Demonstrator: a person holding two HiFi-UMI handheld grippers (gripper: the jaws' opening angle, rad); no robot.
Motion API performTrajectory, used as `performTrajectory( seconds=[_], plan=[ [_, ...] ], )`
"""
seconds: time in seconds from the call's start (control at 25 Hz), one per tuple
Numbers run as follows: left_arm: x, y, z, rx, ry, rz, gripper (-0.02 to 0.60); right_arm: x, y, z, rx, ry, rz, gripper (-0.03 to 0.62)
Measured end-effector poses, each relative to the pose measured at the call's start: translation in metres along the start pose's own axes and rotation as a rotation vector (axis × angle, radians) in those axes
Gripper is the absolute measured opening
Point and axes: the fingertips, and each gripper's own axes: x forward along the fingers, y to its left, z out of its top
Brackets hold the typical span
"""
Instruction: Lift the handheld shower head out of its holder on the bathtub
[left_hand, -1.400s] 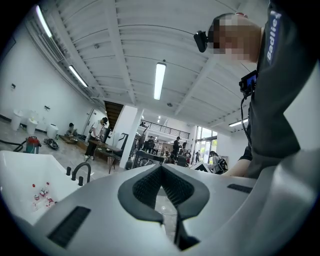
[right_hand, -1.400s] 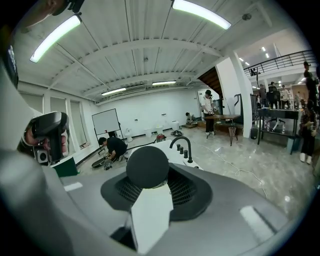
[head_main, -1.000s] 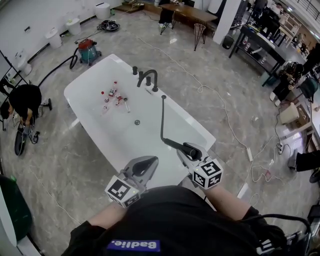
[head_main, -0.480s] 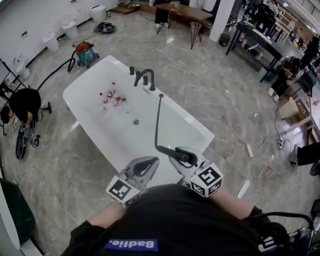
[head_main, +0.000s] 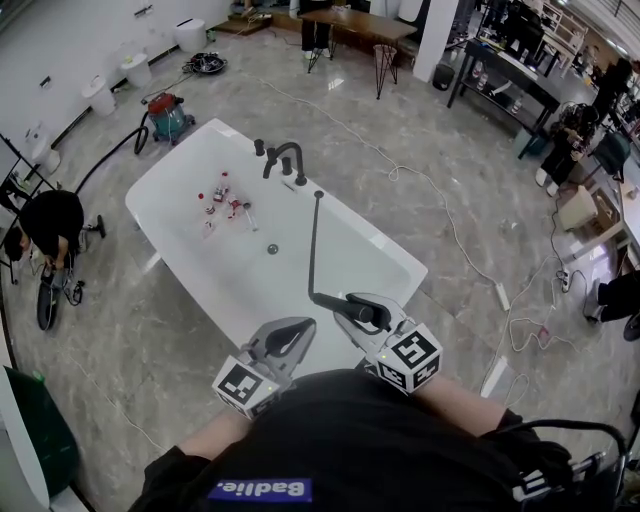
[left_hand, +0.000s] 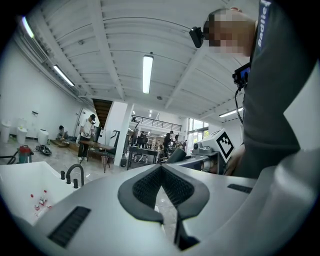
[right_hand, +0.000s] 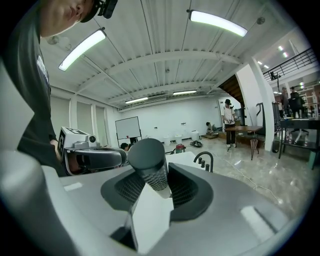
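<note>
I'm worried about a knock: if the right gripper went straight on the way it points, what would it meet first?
Most likely the white inside of the bathtub, left of the faucet: the right gripper, shut on the shower head, aims slightly down across it. Depth is unclear.

The left claw (left_hand: 161, 169) has its jaws meeting at the tips, with nothing between them. Beyond it, at the left, a dark faucet (left_hand: 75, 173) stands on the white bathtub (left_hand: 20, 182).
</note>
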Motion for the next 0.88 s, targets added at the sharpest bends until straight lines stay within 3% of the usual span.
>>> performTrajectory(
  seconds=[0.88],
  plan=[
    [0.012, -0.002, -0.001, 0.006, 0.023, -0.028, 0.003, -0.003, -0.006, 0.002, 0.042, -0.015, -0.001, 0.133]
  ],
)
